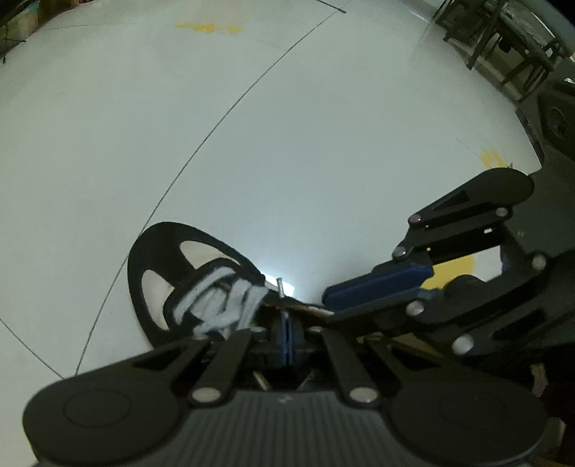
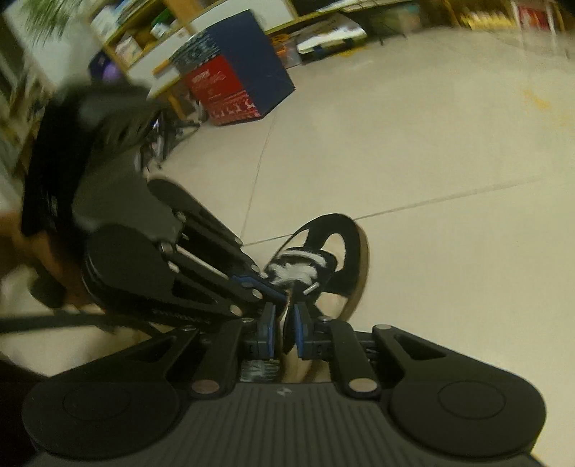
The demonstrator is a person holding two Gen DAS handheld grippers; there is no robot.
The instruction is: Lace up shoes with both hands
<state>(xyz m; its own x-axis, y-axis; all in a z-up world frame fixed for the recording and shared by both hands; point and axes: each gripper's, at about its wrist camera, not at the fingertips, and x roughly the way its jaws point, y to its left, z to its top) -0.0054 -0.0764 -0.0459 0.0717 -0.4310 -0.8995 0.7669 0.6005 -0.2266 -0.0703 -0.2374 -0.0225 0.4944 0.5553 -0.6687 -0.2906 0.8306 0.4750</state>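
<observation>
A black shoe [image 1: 169, 251] with pale panels lies on the tiled floor, its white lace [image 1: 222, 305] crossed over the front. In the left wrist view my left gripper [image 1: 286, 316] is shut on the lace just below its metal tip [image 1: 280, 287], which sticks up past the blue pads. My right gripper [image 1: 327, 298] reaches in from the right, shut on the tan edge of the shoe's upper. In the right wrist view the right gripper [image 2: 284, 309] has that shoe [image 2: 345, 248] edge between its pads. The left gripper [image 2: 276, 292] comes in from the left beside the lace [image 2: 294, 269].
Pale floor tiles [image 1: 287, 143] with dark grout lines and yellow stains surround the shoe. A blue and red box [image 2: 237, 72] and wooden shelves [image 2: 143, 32] stand at the back. Dark chair legs [image 1: 503, 39] are far right. A hand [image 2: 18, 244] holds the left gripper.
</observation>
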